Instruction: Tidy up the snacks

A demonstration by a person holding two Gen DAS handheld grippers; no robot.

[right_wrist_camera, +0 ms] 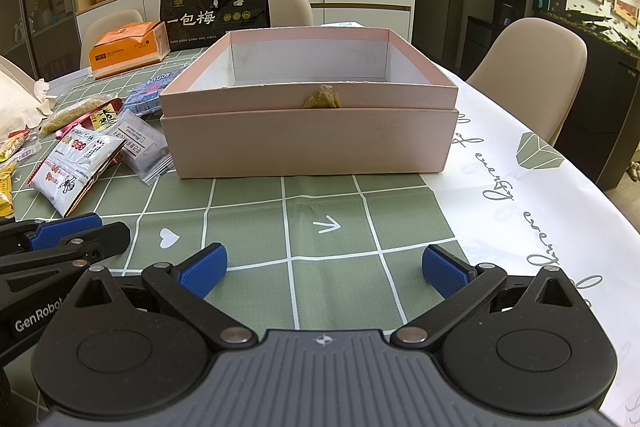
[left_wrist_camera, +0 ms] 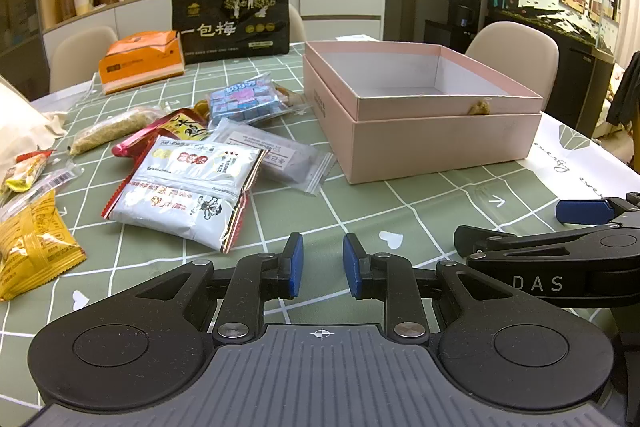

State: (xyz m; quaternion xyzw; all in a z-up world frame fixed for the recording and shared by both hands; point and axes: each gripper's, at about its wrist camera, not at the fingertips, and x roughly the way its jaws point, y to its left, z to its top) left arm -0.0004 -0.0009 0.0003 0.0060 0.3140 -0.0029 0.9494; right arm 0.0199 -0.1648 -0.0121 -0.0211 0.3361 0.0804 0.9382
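Left wrist view: left gripper [left_wrist_camera: 323, 265] hangs over the green checked tablecloth [left_wrist_camera: 400, 211], jaws drawn in to a narrow gap with nothing between them. Snack packets lie ahead on the left, the white packet with red edges [left_wrist_camera: 182, 187] nearest; the open pink box [left_wrist_camera: 420, 111] stands ahead on the right, interior bare.

Right wrist view: right gripper [right_wrist_camera: 324, 273] has its jaws spread wide and empty above the tablecloth. Box is straight ahead, apart from the fingers; packets lie left of it, a clear-wrapped packet [right_wrist_camera: 142, 145] just beside its wall.
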